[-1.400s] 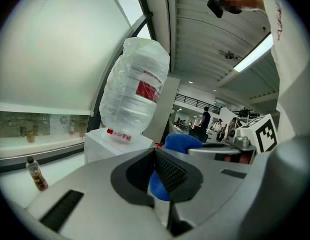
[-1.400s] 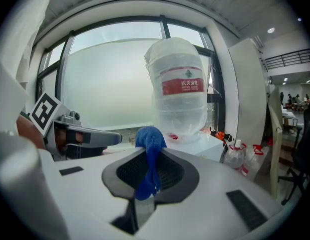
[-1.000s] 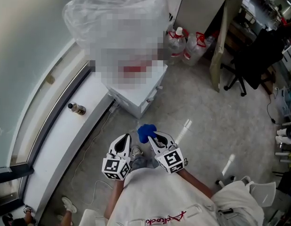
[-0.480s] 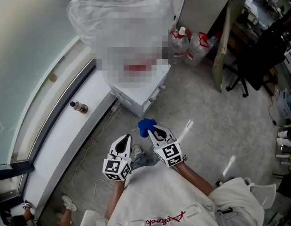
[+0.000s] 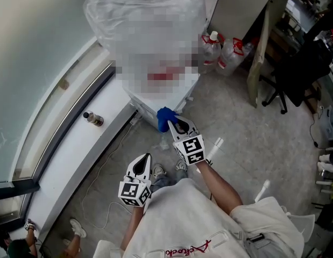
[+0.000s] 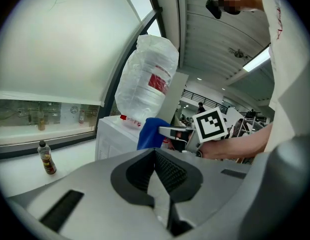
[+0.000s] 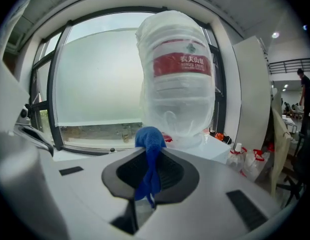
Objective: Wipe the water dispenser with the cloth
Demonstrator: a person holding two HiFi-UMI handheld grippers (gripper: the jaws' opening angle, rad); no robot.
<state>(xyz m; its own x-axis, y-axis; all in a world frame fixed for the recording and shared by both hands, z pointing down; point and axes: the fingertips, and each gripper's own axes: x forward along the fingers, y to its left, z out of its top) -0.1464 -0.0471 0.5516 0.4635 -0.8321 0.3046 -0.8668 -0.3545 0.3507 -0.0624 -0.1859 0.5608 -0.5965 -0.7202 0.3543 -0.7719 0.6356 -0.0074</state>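
Note:
The white water dispenser (image 5: 174, 94) stands by the window ledge, topped by a big water bottle (image 7: 177, 79) wrapped in clear plastic. My right gripper (image 5: 172, 123) is shut on a blue cloth (image 5: 165, 117), which bunches out past the jaws right at the dispenser's lower front corner. In the right gripper view the cloth (image 7: 148, 159) hangs between the closed jaws with the bottle straight ahead. My left gripper (image 5: 141, 167) hangs back near my body, shut with nothing in it. From the left gripper view the cloth (image 6: 148, 133) and the dispenser's white body (image 6: 114, 134) show ahead.
A small brown bottle (image 5: 93, 117) stands on the white window ledge (image 5: 69, 155). Several spare water jugs (image 5: 222, 51) sit on the floor behind the dispenser. A black office chair (image 5: 290, 77) is at the right. A white cable (image 5: 110, 160) runs across the floor.
My right gripper has moved forward and up with the blue cloth, from near my body to the dispenser's front corner. The left gripper has stayed low by my body.

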